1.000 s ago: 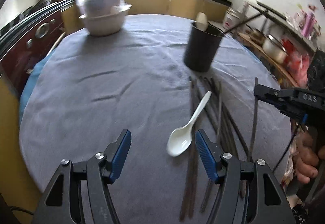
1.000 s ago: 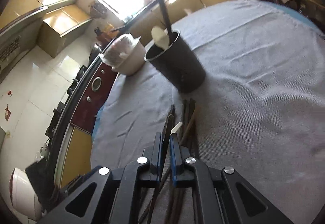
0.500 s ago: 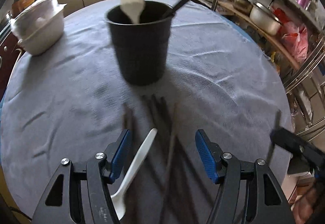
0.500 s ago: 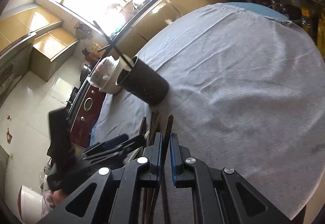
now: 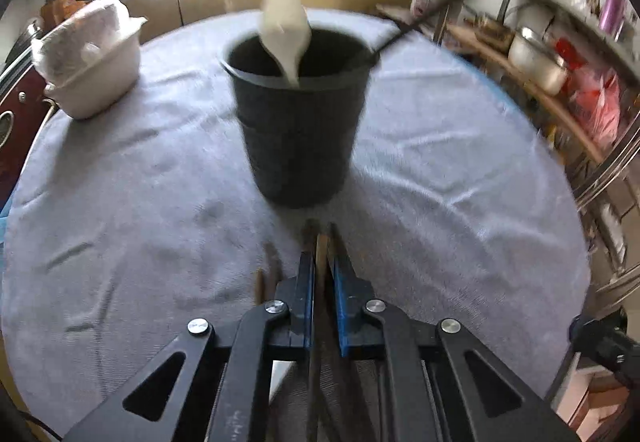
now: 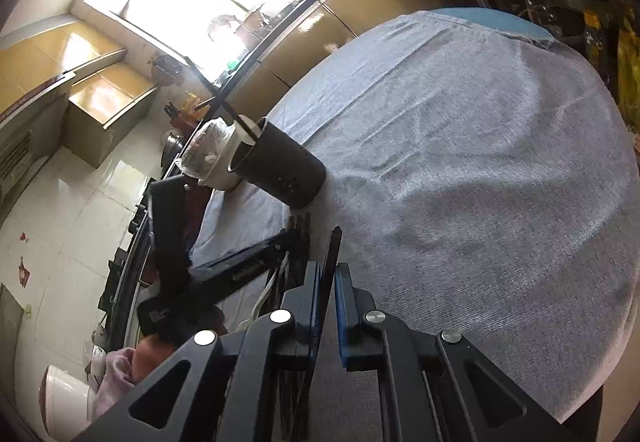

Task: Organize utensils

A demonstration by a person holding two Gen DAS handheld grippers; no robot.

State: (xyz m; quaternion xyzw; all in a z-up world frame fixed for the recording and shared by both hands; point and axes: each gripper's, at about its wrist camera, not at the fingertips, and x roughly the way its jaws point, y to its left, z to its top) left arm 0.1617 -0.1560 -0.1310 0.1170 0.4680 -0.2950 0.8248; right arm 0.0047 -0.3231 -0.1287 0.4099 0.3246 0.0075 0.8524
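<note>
From the left wrist view, the left gripper (image 5: 321, 274) had swung from over the bare cloth and white spoon to sit square before the cup (image 5: 298, 117), which stood at twelve o'clock from its tips. Its jaws, wide a second before, were closing narrow around a chopstick (image 5: 321, 248) lying between the blue pads; whether they already pinched it I could not tell. More sticks lay just beside at ten o'clock. The cup already held a white spoon (image 5: 285, 29) and one dark stick leaning toward two o'clock. I judged a fresh pickup was under way, with the drop into the cup next.

From the right wrist view, the right gripper (image 6: 327, 278) remained clamped thin on a dark chopstick (image 6: 333, 246) pointing to twelve. The left gripper had come into frame at nine o'clock, over the pile. The cup (image 6: 280, 169) stood at eleven o'clock on the grey cloth (image 6: 480, 161).
</note>
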